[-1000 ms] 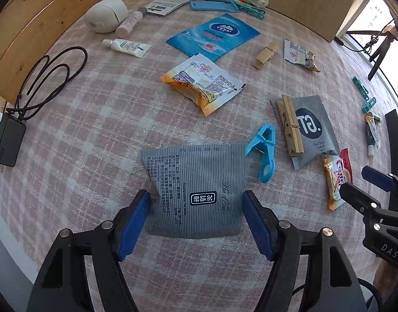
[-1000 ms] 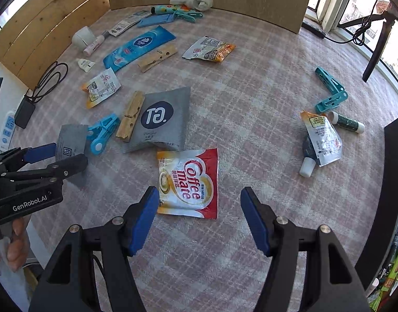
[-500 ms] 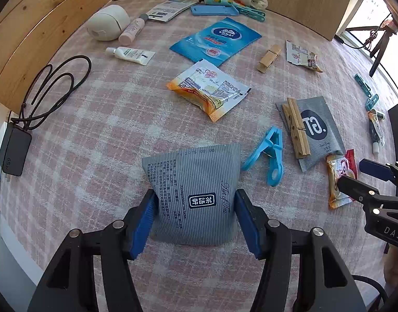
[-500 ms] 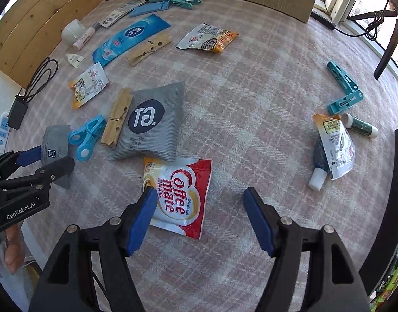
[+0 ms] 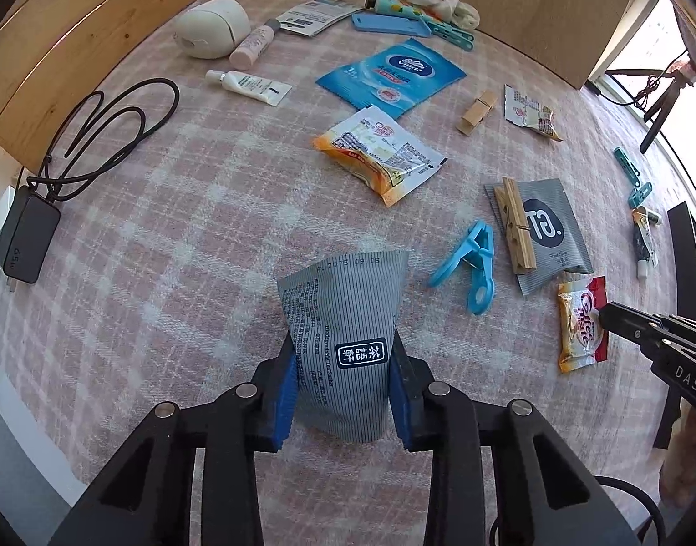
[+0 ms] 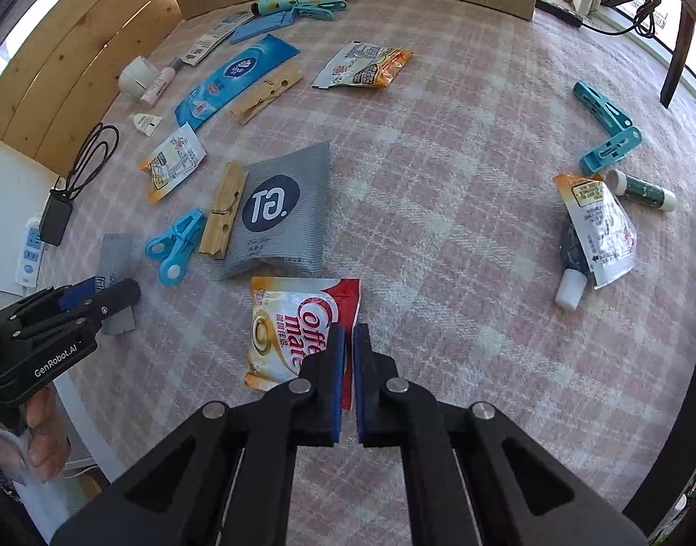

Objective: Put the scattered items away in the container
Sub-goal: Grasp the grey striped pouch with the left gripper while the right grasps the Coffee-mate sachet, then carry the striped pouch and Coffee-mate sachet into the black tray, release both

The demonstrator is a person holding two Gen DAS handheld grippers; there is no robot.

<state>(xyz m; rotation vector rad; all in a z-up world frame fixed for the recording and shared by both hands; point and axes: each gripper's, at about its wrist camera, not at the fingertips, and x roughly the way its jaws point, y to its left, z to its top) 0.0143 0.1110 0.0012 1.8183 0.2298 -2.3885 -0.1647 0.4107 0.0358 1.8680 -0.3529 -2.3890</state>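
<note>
On the checked worktop (image 5: 175, 245): left hand-held gripper (image 5: 343, 391) closing, pads squeezing a striped grey sachet (image 5: 348, 332); right hand-held gripper (image 6: 349, 364) clenched on a red creamer sachet's (image 6: 293, 332) edge.

The left hand-held gripper (image 5: 343, 386) points steeply down, its jaws closing with both blue pads pressing a striped grey sachet (image 5: 348, 332) between them. The right hand-held gripper (image 6: 349, 355) also points steeply down, jaws drawn together on the edge of a Coffee-mate sachet (image 6: 297, 332).
</note>
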